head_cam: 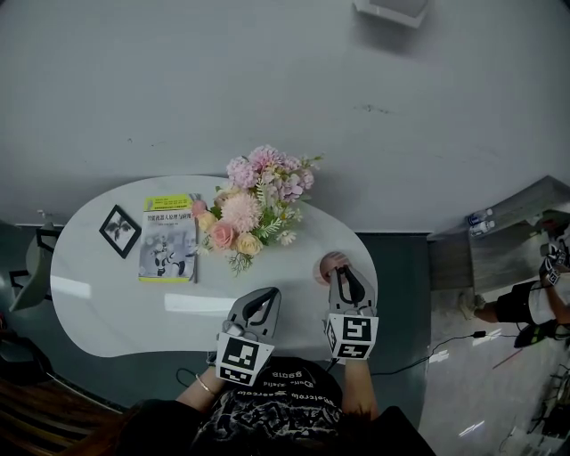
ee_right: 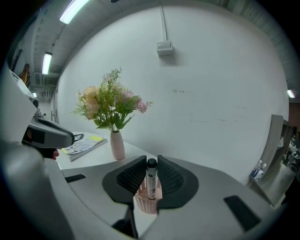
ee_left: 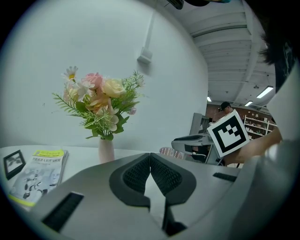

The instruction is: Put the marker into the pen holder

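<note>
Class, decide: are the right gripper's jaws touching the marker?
Touching. The right gripper view shows the marker upright between the right gripper's jaws, both pressed against its sides, its lower end in the pen holder.

I see a white rounded tabletop [head_cam: 107,307] against a plain pale grey wall [head_cam: 267,80], dark teal floor [head_cam: 403,267] beside it, fluorescent strip lights [ee_right: 72,9] overhead.

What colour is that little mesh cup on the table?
Pale pink. The pen holder shows best in the right gripper view.

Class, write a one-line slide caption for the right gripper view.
Right gripper holds a marker upright, its lower end inside the pink pen holder.
</note>
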Motion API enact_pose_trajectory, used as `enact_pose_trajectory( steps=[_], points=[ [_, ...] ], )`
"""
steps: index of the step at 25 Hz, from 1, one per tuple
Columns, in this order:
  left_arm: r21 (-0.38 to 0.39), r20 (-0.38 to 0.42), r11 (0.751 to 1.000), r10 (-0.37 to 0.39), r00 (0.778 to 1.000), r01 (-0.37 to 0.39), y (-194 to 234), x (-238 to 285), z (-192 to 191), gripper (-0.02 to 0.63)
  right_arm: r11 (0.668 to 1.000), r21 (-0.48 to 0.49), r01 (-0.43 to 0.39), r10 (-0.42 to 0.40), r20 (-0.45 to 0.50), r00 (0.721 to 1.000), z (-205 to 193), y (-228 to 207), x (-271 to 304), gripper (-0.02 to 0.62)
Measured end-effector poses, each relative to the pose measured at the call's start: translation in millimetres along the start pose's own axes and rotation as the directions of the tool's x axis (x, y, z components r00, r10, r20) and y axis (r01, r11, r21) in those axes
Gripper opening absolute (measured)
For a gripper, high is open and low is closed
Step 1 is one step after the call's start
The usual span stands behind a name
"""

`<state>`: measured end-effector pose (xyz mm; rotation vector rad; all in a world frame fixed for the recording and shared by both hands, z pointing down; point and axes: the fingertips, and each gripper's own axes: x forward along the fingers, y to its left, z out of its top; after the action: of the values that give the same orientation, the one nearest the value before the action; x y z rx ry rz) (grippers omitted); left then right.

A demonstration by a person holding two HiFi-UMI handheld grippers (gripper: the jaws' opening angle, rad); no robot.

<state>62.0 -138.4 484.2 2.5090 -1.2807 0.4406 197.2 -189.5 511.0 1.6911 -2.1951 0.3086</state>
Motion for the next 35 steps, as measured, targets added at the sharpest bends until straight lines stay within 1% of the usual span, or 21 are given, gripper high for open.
enact_pose_trajectory(
  steps=[2, 3, 5, 6, 13, 21, 26, 35],
  points=[
    [0.002, 0.0, 1.0, -0.002, 1.0, 0.002, -0.1, -0.7, -0.1, 0.023, 1.0, -0.003, 0.005, -0.005, 0.0, 1.0, 0.1, 0.4, -0.2, 0.097],
    [0.001, 0.0, 1.0, -0.003, 1.0, 0.003, 0.0, -1.1, -0.3, 0.023, 1.0, -0.003, 0.004, -0.004, 0.0, 1.0, 0.3, 1.3, -0.1, 0.109],
    [-0.001, -0.001, 1.0, -0.005, 1.0, 0.005, 0.2, -2.2, -1.6, 0.023, 1.0, 0.006, -0.004, 0.004, 0.003, 1.0, 0.8, 3.7, -0.5, 0.153],
    [-0.002, -0.002, 1.0, -0.005, 1.0, 0.005, 0.3, -2.8, -2.5, 0.023, 1.0, 0.013, -0.005, 0.005, 0.006, 1.0, 1.1, 4.5, -1.0, 0.162],
    [0.001, -0.007, 1.0, -0.021, 1.0, 0.021, -1.7, -5.0, -5.6, 0.023, 1.0, 0.01, 0.016, -0.016, 0.022, 1.0, 5.1, 5.6, -6.9, 0.176],
    [0.004, -0.002, 0.999, -0.036, 0.999, 0.036, -0.2, -5.9, -5.5, 0.023, 0.999, 0.018, 0.036, -0.037, 0.089, 0.995, 28.3, 5.5, -21.8, 0.202],
    [0.006, 0.0, 0.998, -0.059, 0.998, 0.059, -3.5, -5.5, -4.6, 0.023, 0.999, -0.015, 0.049, -0.047, 0.104, 0.993, 40.5, 9.0, -35.7, 0.201],
    [0.01, 0.012, 0.996, -0.093, 0.996, 0.093, -7.5, -6.1, -0.6, 0.023, 0.997, 0.018, 0.076, -0.078, 0.138, 0.987, 53.8, 13.3, -60.1, 0.201]
  ],
)
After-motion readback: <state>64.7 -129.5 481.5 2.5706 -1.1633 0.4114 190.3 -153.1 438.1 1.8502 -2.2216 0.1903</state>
